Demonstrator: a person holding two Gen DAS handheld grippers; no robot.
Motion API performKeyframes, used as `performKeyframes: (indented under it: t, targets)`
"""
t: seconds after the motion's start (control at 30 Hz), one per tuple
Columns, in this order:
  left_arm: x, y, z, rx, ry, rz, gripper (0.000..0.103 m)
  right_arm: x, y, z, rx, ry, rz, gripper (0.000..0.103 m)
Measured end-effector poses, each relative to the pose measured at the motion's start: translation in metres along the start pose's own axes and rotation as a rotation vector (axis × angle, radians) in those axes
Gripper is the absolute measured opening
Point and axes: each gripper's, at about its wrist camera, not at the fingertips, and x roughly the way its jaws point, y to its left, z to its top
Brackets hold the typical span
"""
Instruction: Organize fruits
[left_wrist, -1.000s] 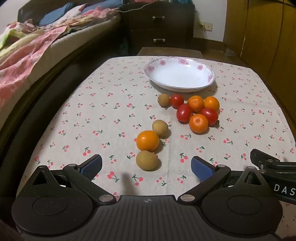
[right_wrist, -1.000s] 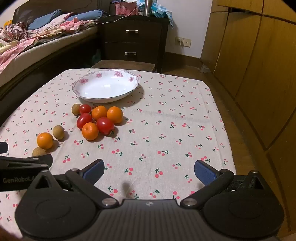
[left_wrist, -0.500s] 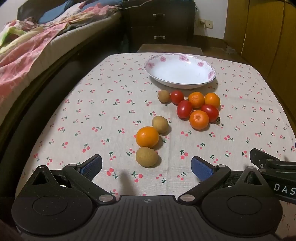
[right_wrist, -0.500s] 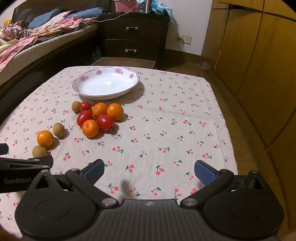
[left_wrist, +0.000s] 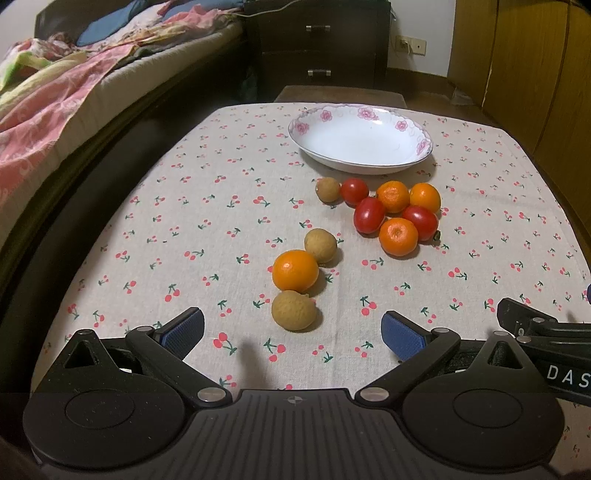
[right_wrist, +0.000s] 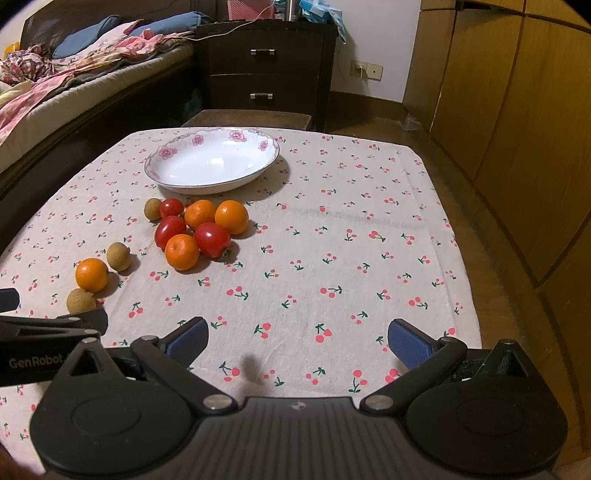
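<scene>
Left wrist view showed the left gripper (left_wrist: 291, 334) spread wide and empty, a brown fruit (left_wrist: 294, 309) just ahead between its fingers. It looked light, round, thin-shelled, likely to roll; grip across its middle. The right gripper (right_wrist: 297, 341) was likewise apart, empty.

Oranges (left_wrist: 398, 236), red tomatoes (left_wrist: 369, 219) and brown longans (left_wrist: 294, 309) lie loose on the cloth before an empty floral plate (left_wrist: 360, 137)
</scene>
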Motion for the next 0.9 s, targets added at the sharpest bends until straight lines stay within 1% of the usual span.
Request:
performKeyframes:
  t: [0.9]
  targets:
    - [0.0013,0.0002,-0.0029,0.001,0.012,0.003,0.102,0.0026,-0.0002,-0.001,0.01,0.017,0.007,0.103]
